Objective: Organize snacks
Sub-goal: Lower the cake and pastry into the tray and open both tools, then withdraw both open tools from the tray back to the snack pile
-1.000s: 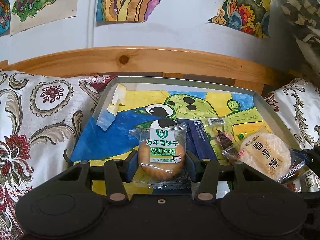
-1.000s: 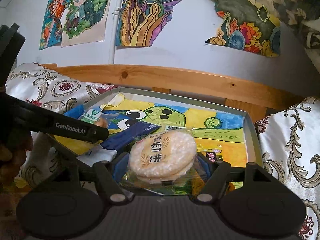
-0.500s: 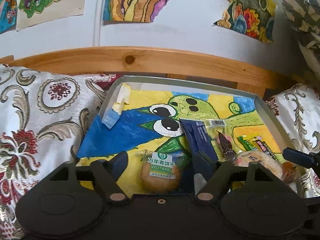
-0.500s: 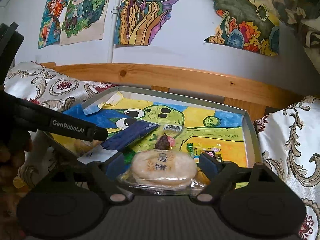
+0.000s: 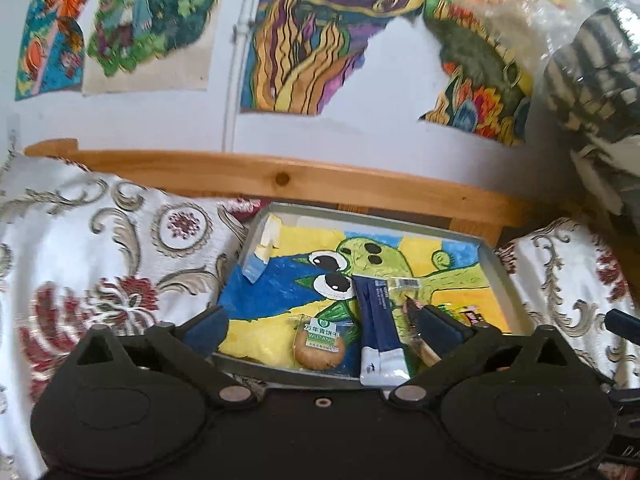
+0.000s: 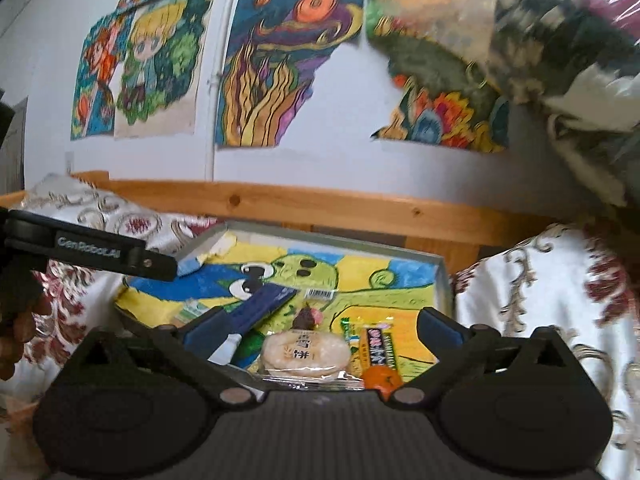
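Note:
A grey tray [image 5: 494,264] lined with a cartoon drawing holds the snacks. In the left wrist view a round biscuit in a clear WUTANG wrapper [image 5: 320,345] lies at the tray's near edge beside a dark blue sachet [image 5: 378,328]. My left gripper [image 5: 324,330] is open and empty, pulled back above them. In the right wrist view a white rice cracker pack [image 6: 306,356] lies in the tray [image 6: 442,280] beside a small candy bar [image 6: 378,346] and an orange item [image 6: 380,380]. My right gripper [image 6: 320,328] is open and empty above the cracker.
Floral cushions lie left [image 5: 100,248] and right [image 6: 540,300] of the tray. A wooden rail [image 5: 280,180] runs behind it, under a white wall with colourful drawings. The left gripper's arm [image 6: 88,246] reaches in at the left of the right wrist view.
Both grippers opened and let go: the biscuit and the rice cracker now lie in the tray. Both grippers have drawn back and up from the tray.

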Motion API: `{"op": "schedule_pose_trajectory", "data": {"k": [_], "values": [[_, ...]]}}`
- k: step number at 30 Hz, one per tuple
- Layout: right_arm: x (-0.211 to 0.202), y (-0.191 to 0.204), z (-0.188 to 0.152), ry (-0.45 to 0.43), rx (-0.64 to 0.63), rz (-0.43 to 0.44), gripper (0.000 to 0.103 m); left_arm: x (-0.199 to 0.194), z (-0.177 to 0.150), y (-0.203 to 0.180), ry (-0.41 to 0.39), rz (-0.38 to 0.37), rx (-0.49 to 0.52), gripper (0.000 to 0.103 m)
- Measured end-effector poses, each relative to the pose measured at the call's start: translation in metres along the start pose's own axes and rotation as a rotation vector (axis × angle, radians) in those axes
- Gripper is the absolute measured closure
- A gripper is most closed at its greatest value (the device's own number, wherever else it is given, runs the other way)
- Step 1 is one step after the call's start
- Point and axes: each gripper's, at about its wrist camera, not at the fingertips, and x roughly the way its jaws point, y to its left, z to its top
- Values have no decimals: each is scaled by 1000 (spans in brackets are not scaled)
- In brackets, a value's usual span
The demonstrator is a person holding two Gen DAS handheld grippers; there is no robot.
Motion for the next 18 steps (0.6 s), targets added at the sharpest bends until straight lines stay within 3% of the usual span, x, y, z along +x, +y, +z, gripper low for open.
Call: {"op": "schedule_pose_trajectory", "data": {"k": [18], "values": [[-123, 10, -2, -37, 29, -19, 0, -115, -36, -9, -4, -15, 31, 1]]}}
